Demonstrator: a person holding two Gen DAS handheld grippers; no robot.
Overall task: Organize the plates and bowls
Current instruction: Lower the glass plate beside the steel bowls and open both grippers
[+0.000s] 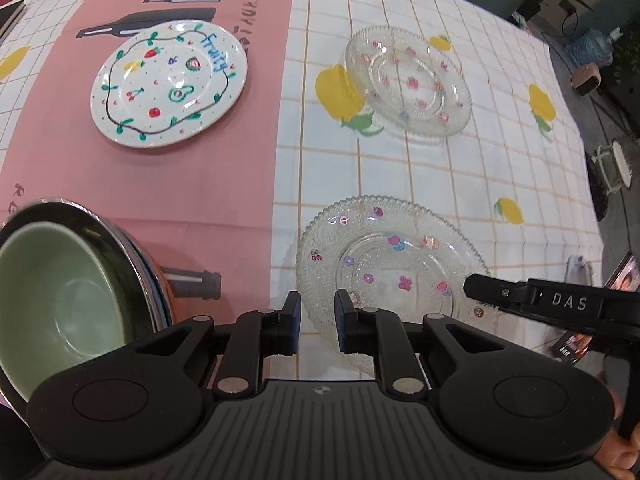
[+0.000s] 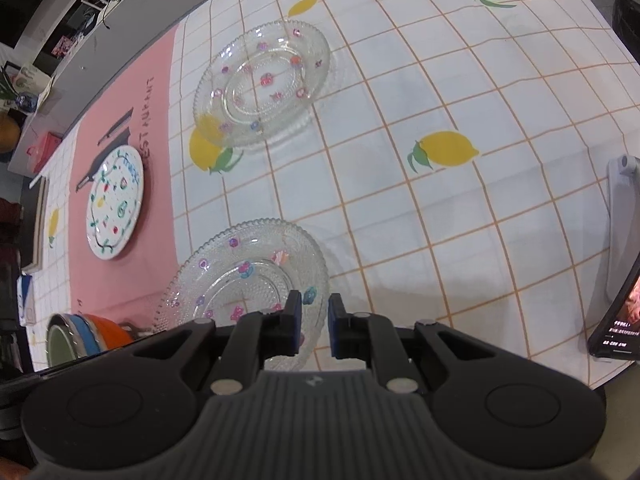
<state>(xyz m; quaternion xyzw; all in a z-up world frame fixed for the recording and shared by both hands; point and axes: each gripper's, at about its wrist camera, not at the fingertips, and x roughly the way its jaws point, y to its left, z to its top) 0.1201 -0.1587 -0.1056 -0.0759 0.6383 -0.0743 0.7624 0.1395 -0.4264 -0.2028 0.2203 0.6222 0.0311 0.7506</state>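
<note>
Left gripper [image 1: 317, 322] over near glass plate's [image 1: 394, 268] rim, jaws nearly closed with a narrow gap, nothing held. Right gripper [image 2: 314, 324] likewise narrow and empty, above the same plate's right edge; "DAS" readable on its black finger [image 1: 520, 300] in the left view. Second glass plate [image 1: 408, 84] farther back on lemon-print tablecloth [image 1: 460, 176]. White plate [image 1: 168, 84] lettered "fruity" on pink mat [image 1: 224, 184] printed "RESTAURANT". Green bowl [image 1: 60, 304] nested in stacked bowls [image 2: 94, 330] at near left.

A table under a lemon-print cloth [image 1: 440, 168] carries two glass plates [image 1: 408, 84] [image 1: 384, 264], a painted plate [image 1: 168, 84] on a pink mat [image 1: 240, 160], and stacked bowls [image 1: 60, 292].
</note>
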